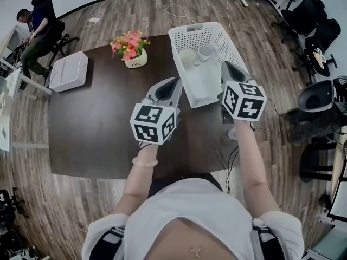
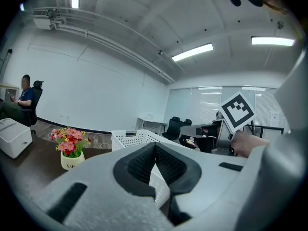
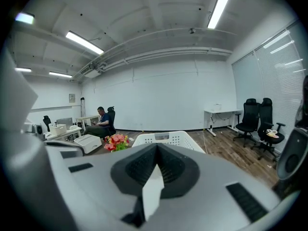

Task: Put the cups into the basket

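Observation:
A white slatted basket stands on the dark table at its far right. Two pale cups lie inside at the far end, a cream one and a white one. My left gripper hovers over the table just left of the basket's near corner, jaws shut and empty. Over the basket's near right wall hangs my right gripper, also shut with nothing in it. The left gripper view shows the left gripper closed and the basket beyond it. In the right gripper view the right gripper is closed before the basket.
A pot of pink flowers sits left of the basket, and a white box lies on the table's far left corner. A person sits on a chair at the far left. Office chairs stand at the right.

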The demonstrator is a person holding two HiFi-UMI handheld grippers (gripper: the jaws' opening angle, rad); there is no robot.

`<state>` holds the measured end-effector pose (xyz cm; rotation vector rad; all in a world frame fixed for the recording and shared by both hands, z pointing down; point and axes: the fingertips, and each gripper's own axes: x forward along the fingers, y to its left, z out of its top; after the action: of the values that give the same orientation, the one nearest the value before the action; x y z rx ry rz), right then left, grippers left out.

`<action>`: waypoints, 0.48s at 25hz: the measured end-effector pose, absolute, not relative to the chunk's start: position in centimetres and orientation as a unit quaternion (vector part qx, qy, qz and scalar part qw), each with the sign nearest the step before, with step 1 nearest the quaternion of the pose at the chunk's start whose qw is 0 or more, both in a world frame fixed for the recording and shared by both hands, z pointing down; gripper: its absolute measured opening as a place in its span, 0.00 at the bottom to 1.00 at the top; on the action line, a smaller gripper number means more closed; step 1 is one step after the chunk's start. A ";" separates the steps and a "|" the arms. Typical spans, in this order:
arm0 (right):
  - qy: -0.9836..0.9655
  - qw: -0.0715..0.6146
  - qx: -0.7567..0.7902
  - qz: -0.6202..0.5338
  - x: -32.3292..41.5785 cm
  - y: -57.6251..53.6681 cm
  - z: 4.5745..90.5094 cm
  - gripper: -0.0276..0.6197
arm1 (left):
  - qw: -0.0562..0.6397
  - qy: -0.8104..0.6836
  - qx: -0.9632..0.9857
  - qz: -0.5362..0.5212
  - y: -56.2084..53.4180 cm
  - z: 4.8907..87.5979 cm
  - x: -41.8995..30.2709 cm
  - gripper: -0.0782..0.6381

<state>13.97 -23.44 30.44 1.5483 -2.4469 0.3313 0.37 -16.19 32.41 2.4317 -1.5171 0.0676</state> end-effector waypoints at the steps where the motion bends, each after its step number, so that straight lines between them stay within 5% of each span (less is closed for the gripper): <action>1: -0.834 0.108 0.529 0.112 14.0 -23.0 30.3 0.06 | 0.137 -0.523 0.841 0.025 -16.0 32.5 0.4 0.12; 12: -0.844 0.083 0.522 0.094 12.7 -17.3 32.1 0.06 | 0.150 -0.502 0.852 0.018 -13.8 34.5 2.0 0.12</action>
<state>12.66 -17.30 32.09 1.5573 -2.5202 0.2797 1.99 -13.82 34.51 2.4471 -1.4411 0.0519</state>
